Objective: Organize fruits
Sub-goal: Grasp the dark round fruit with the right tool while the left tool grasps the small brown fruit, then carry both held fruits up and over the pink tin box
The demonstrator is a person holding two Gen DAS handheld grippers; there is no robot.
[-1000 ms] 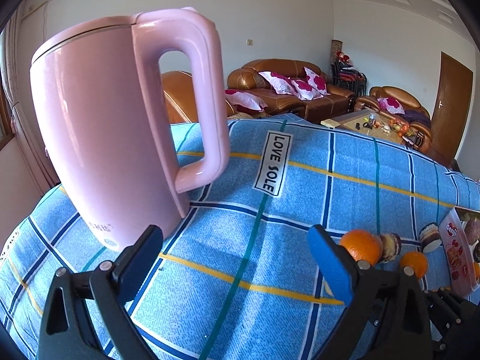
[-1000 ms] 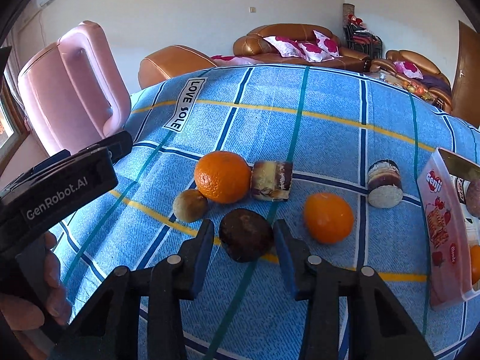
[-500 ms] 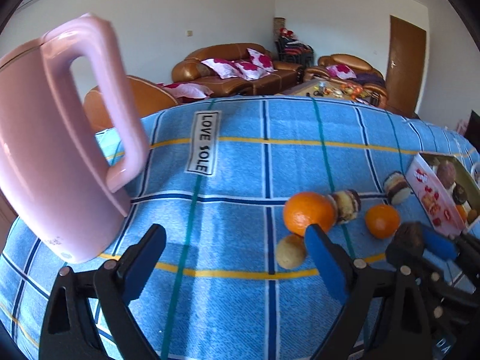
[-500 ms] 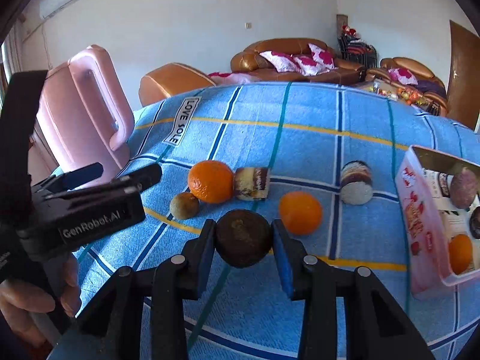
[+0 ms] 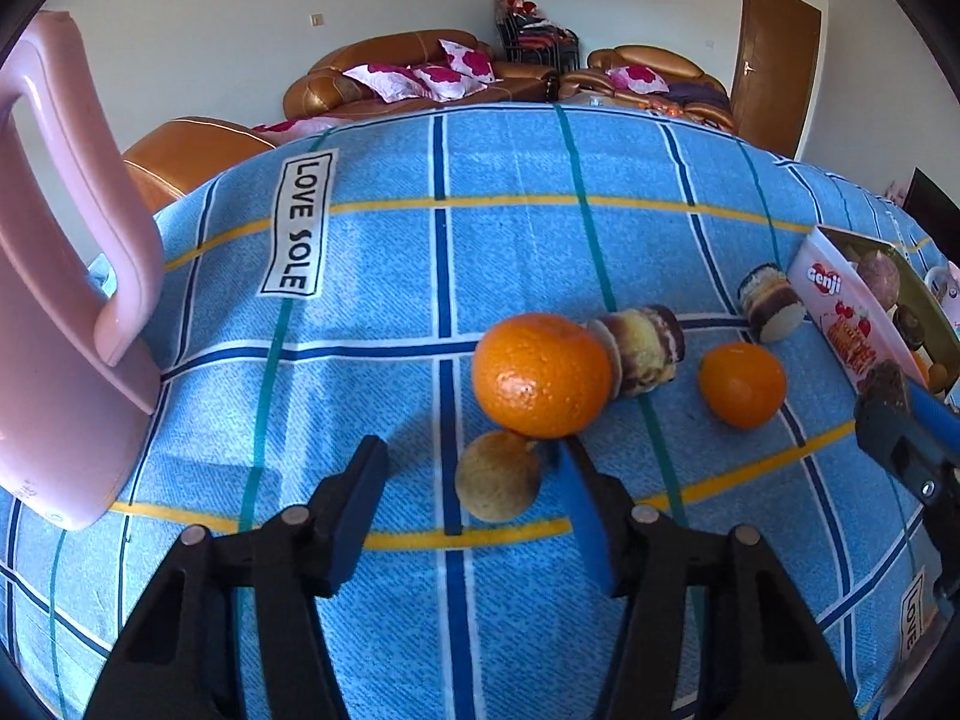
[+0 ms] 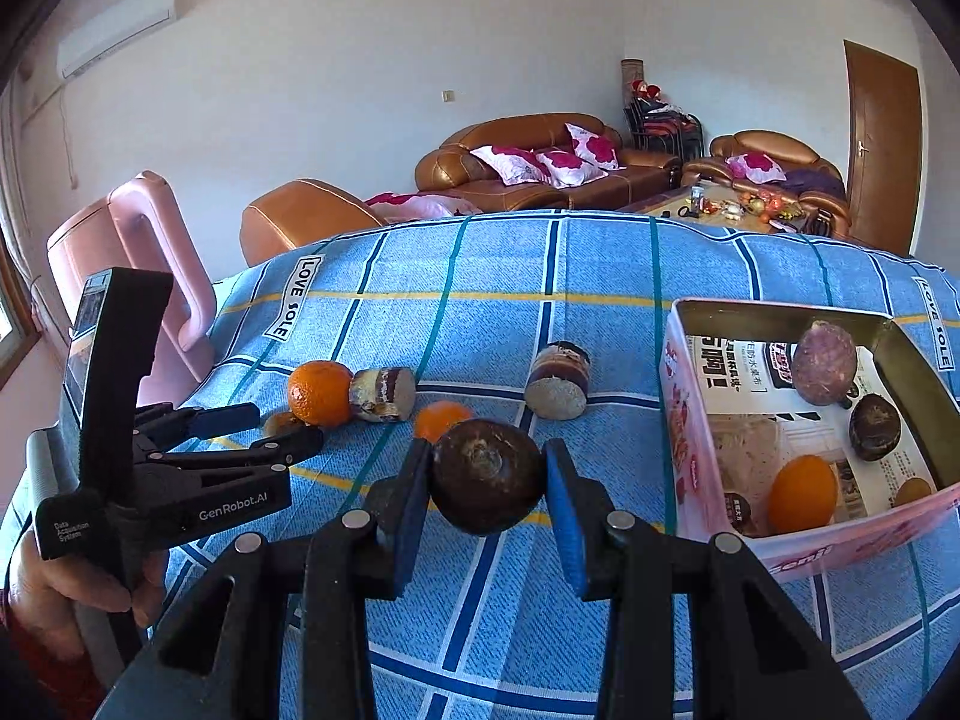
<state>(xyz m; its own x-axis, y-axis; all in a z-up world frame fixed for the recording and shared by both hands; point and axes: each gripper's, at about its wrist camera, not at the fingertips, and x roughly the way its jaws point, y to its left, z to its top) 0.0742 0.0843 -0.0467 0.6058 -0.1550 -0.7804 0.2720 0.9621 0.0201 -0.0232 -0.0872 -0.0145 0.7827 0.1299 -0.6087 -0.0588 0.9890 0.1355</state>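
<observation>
Gripping: right gripper [image 6: 487,489] is clamping the dark round fruit [image 6: 487,474], lifted off the cloth.
Box: pink tin [image 6: 678,396] is sitting at about 2 o'clock from that claw, nearer the right hand; its open top is facing up.
Left gripper [image 5: 465,498]: hanging open around the small brown fruit [image 5: 497,483], big orange [image 5: 540,375] touching it at 12.
Guessing: drop-off is coming next.
</observation>
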